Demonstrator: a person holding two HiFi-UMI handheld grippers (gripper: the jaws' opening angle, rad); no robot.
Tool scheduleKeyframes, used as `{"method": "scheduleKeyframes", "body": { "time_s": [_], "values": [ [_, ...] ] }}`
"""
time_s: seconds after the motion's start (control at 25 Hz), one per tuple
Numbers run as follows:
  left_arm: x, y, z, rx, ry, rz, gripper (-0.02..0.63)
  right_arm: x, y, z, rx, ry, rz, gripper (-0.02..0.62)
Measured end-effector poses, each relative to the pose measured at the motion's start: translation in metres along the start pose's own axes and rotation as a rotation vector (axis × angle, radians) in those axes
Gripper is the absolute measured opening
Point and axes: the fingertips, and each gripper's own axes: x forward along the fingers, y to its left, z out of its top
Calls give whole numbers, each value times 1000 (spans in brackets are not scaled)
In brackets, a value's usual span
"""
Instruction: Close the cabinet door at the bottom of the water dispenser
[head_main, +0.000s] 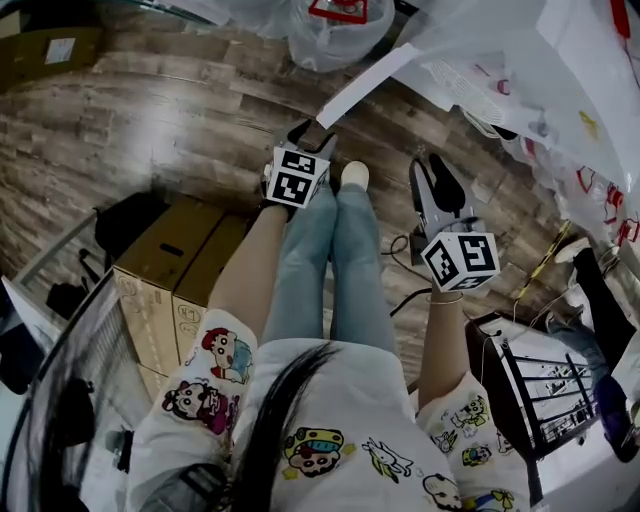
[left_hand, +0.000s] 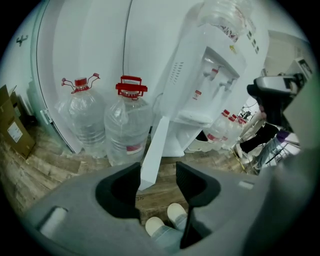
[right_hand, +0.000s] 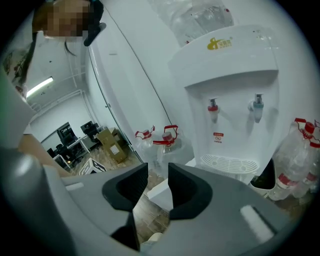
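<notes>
Closing not yet begun
Flat white cabinet door (left_hand: 152, 150) stands swung out from the white plastic water dispenser (right_hand: 230, 100); left gripper (left_hand: 157, 170) and right gripper (right_hand: 158, 172) gape empty, short of it.

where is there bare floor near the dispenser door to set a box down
Bare wood floor lies left of the open cabinet door, bordered by the cardboard boxes and the water jugs. Right of the door is crowded: plastic bags and cables.
</notes>
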Motion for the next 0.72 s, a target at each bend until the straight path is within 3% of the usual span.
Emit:
{"method": "scheduleKeyframes", "body": {
  "time_s": [0.72],
  "values": [
    [73, 19, -33, 117, 190, -29, 236, 24, -4, -24, 37, 27, 10, 123]
  ]
}}
